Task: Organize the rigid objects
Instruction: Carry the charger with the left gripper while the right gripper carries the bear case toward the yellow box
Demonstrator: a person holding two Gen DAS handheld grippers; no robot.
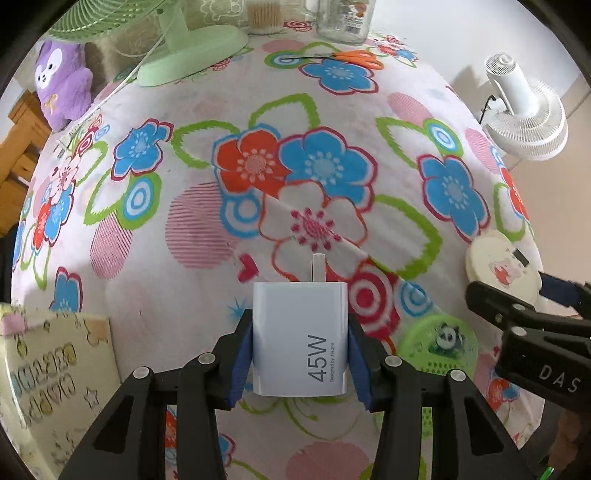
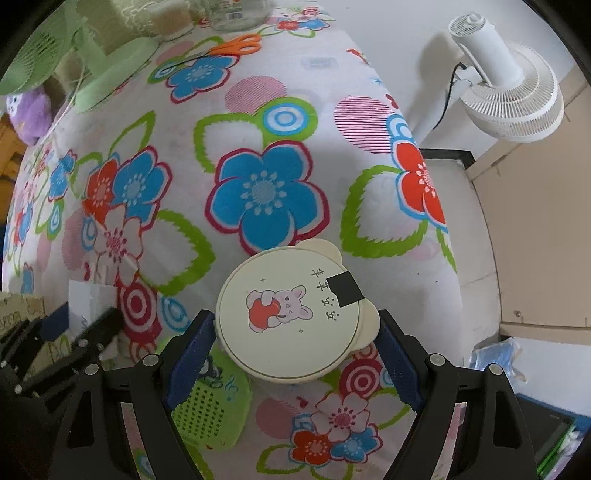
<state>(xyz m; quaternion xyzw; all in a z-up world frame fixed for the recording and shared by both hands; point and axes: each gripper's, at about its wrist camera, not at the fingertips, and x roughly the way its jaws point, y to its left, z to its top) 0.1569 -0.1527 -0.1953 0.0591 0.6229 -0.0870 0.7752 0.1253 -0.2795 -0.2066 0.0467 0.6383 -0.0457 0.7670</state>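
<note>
A white 45W charger block (image 1: 299, 339) sits between the blue pads of my left gripper (image 1: 299, 365), which is shut on it, prongs pointing away, just above the floral cloth (image 1: 177, 288). My right gripper (image 2: 295, 362) is shut on a round cream box (image 2: 291, 317) with a rabbit picture; both pads press its sides. In the left wrist view that box (image 1: 498, 266) and the right gripper (image 1: 528, 291) show at the right edge. In the right wrist view the left gripper (image 2: 74, 325) and the charger (image 2: 88, 299) are blurred at the left.
A green perforated disc with a panda (image 1: 439, 343) lies on the cloth between the grippers. A cartoon-printed box (image 1: 48, 369) stands at near left. Orange scissors (image 1: 351, 57), a green fan (image 1: 184, 55), a purple plush (image 1: 62, 81) and a glass jar (image 1: 343, 18) are at the back. A white fan (image 2: 509, 88) stands beyond the table's right edge.
</note>
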